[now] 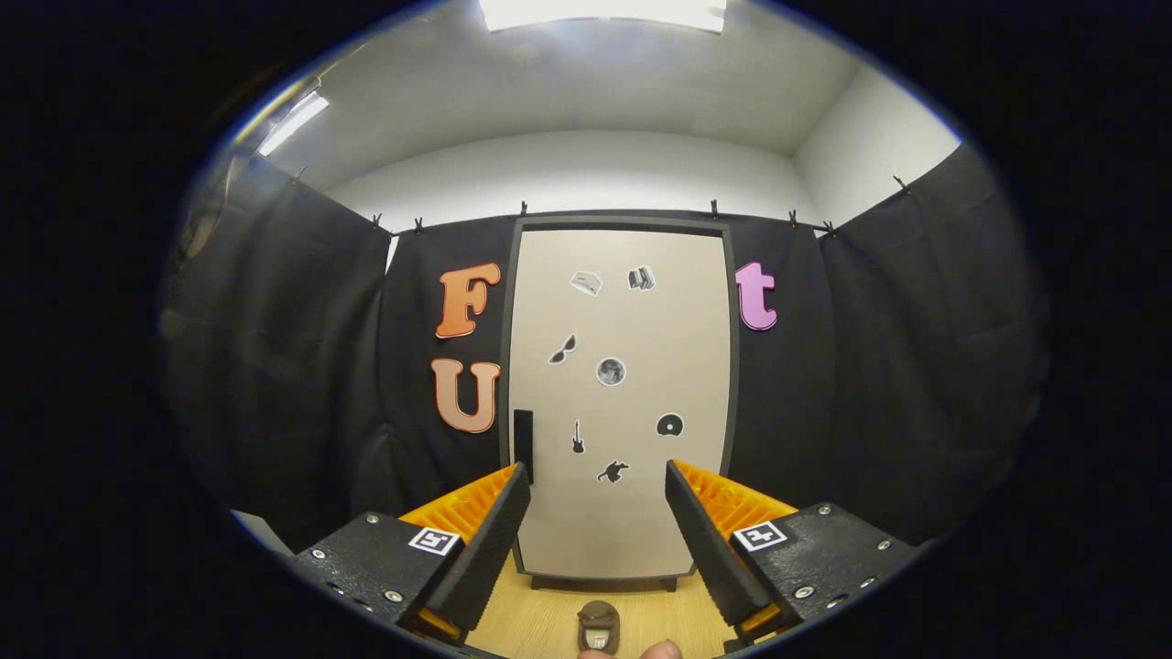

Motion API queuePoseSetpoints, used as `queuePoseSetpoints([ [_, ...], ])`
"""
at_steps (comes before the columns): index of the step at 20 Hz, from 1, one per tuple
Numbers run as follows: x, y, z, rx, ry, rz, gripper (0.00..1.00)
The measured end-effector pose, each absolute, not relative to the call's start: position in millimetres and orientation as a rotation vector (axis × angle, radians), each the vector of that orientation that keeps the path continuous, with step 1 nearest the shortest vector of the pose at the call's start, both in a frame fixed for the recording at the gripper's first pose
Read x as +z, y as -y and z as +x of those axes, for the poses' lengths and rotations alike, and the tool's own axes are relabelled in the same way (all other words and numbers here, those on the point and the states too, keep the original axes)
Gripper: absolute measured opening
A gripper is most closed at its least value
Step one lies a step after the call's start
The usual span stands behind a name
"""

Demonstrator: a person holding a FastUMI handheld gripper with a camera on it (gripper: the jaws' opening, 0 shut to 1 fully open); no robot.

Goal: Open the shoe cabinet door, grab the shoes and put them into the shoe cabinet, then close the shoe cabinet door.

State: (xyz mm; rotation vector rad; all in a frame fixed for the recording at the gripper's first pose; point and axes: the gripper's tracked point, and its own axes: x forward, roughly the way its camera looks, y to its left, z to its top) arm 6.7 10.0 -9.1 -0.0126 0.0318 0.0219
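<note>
Fingertips [661, 651] of a person are just showing at the very near rim, right beside a small brown shoe [599, 628] that is lying on the wooden floor [540, 622] between the gripper's two fingers and below them. The gripper [597, 485] is hanging with its fingers spread wide apart, gripping nothing, and pointing straight toward the shoe cabinet. Beyond the fingers the shoe cabinet door [621, 403] is standing shut, a tall pale panel in a dark frame, dotted with small stickers [611, 371]. Its dark handle [523, 445] is sitting on the door's left side, just above the tip of the left finger and still apart from it. Black cloth is hanging on either side of the cabinet, and a white wall and ceiling lights [602, 13] are showing above. Judging from this, the task is sitting at its very beginning: the door is not yet opened, the shoe is not yet picked up, nothing is inside as far as can be told, and opening, loading and closing are all remaining. Reaching the handle looks like the first job.
</note>
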Motion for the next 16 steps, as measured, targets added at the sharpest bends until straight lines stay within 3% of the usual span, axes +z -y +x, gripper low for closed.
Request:
queuePoseSetpoints([
  [16, -32, -58, 55, 0.0, -0.059, 0.014, 0.93],
])
